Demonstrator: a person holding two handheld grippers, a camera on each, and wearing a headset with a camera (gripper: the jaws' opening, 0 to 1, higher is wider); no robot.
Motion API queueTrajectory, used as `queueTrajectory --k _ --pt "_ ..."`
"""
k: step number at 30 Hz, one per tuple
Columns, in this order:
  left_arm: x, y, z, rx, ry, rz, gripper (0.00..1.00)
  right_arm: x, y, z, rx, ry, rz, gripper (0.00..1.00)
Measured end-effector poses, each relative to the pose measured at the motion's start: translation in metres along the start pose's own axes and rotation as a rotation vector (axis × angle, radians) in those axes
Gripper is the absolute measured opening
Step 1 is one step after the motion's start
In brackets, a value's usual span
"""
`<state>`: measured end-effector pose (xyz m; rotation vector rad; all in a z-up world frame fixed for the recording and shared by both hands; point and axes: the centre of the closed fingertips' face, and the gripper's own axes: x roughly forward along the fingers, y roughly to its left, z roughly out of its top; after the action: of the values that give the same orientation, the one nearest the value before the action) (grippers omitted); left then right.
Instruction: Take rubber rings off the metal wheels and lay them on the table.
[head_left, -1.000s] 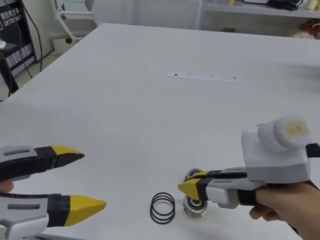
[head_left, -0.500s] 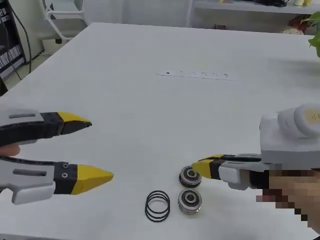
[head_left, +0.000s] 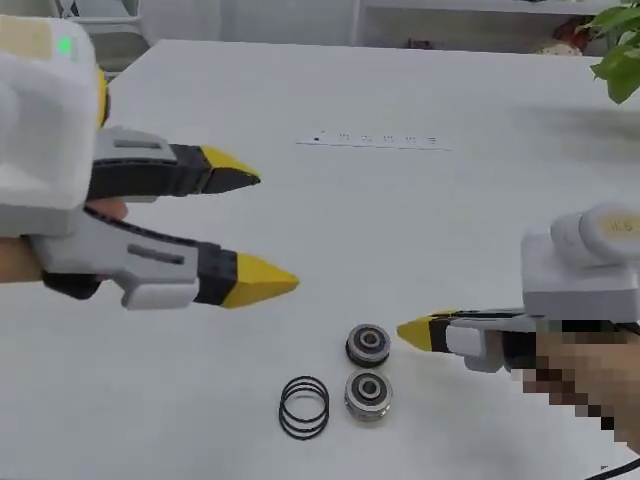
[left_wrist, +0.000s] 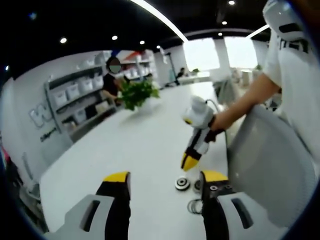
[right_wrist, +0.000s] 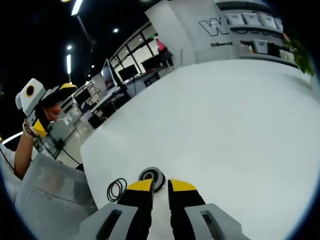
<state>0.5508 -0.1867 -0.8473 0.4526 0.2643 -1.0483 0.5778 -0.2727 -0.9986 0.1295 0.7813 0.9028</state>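
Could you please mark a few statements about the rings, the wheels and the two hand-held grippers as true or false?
1. The black rubber rings lie on the table beside the nearer wheel. True.
2. The left hand-held gripper is clamped on a wheel. False: its jaws stand wide open and empty.
3. The right hand-held gripper points its tip at the farther wheel. True.
4. The right hand-held gripper holds a rubber ring. False: its jaws are close together with nothing between them.
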Motion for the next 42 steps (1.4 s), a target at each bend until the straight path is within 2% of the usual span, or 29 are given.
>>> queueTrajectory --k 3,8,11,13,16,19,21,22,23,24,26,29,31,33,36,42 --pt "0.016 -0.002 0.006 0.018 -0.013 -0.041 0.55 0.001 -0.002 -0.003 0.003 0.01 0.0 0.09" --pt "0.044 -0.002 0.019 0.041 -0.092 -0.072 0.5 0.002 -0.003 -0.007 -0.003 0.028 0.002 0.1" --pt "0.06 0.002 0.018 0.02 -0.115 -0.076 0.48 0.003 -0.003 -0.008 -0.006 0.035 0.008 0.11" --pt "0.073 0.006 0.01 0.0 -0.113 -0.067 0.46 0.004 -0.004 -0.01 -0.014 0.045 0.008 0.11" --pt "0.087 0.012 -0.005 -0.033 -0.109 -0.028 0.43 0.005 -0.002 -0.013 -0.024 0.057 0.014 0.12" --pt "0.096 0.009 -0.029 -0.103 -0.105 -0.004 0.41 0.006 -0.001 -0.017 -0.05 0.075 0.018 0.12" --pt "0.099 0.005 -0.044 -0.117 -0.074 -0.005 0.37 0.008 0.0 -0.02 -0.068 0.086 0.022 0.13" --pt "0.1 0.001 -0.057 -0.085 -0.013 -0.019 0.35 0.009 0.001 -0.021 -0.081 0.09 0.03 0.14" --pt "0.1 -0.001 -0.061 -0.041 0.009 -0.029 0.32 0.01 0.002 -0.022 -0.09 0.094 0.033 0.15" --pt "0.102 -0.003 -0.065 -0.028 0.015 -0.026 0.31 0.011 0.002 -0.023 -0.109 0.1 0.03 0.16" --pt "0.105 -0.007 -0.069 -0.088 0.023 -0.042 0.31 0.013 0.002 -0.024 -0.159 0.108 0.025 0.17" --pt "0.11 -0.013 -0.072 -0.075 0.028 -0.061 0.31 0.014 0.003 -0.029 -0.185 0.129 0.026 0.16" --pt "0.113 -0.024 -0.078 -0.068 0.055 -0.102 0.31 0.015 0.003 -0.027 -0.205 0.12 0.02 0.17" --pt "0.117 -0.031 -0.085 -0.056 0.08 -0.115 0.31 0.016 0.003 -0.026 -0.22 0.118 0.018 0.18" --pt "0.12 -0.032 -0.096 -0.066 0.123 -0.117 0.29 0.017 0.004 -0.025 -0.245 0.113 0.017 0.19" --pt "0.125 -0.029 -0.101 -0.133 0.121 -0.103 0.25 0.02 0.007 -0.027 -0.305 0.12 0.015 0.2"
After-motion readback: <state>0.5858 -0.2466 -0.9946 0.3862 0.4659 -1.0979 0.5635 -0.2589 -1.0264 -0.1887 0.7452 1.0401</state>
